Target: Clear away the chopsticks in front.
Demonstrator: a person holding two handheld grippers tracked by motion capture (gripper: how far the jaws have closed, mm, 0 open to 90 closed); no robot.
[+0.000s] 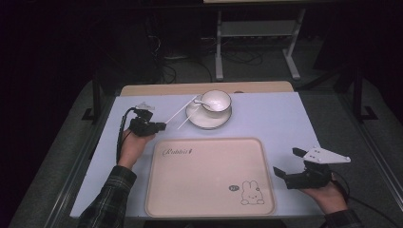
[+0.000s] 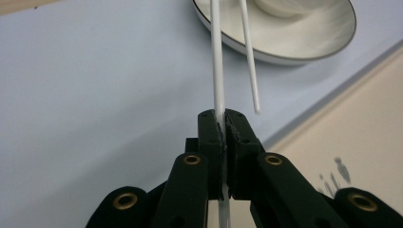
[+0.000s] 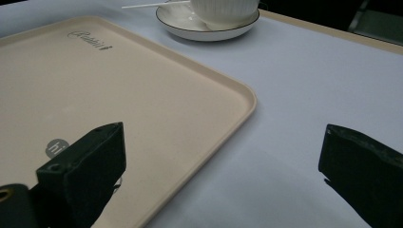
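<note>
My left gripper (image 2: 223, 124) pinches one thin white chopstick (image 2: 217, 61); its twin (image 2: 249, 57) leans on the dark-rimmed white saucer (image 2: 304, 45) holding a ribbed white cup (image 1: 216, 101).

In the left gripper view the saucer (image 2: 304, 33) ahead of the left hand-held gripper (image 2: 225, 124) is cut off by the top edge; the chopstick (image 2: 217, 71) tips are lost there too. Lower chopstick end hidden between the jaws. Tray (image 3: 142, 85) cropped left in the right gripper view; its print is blurred.
</note>
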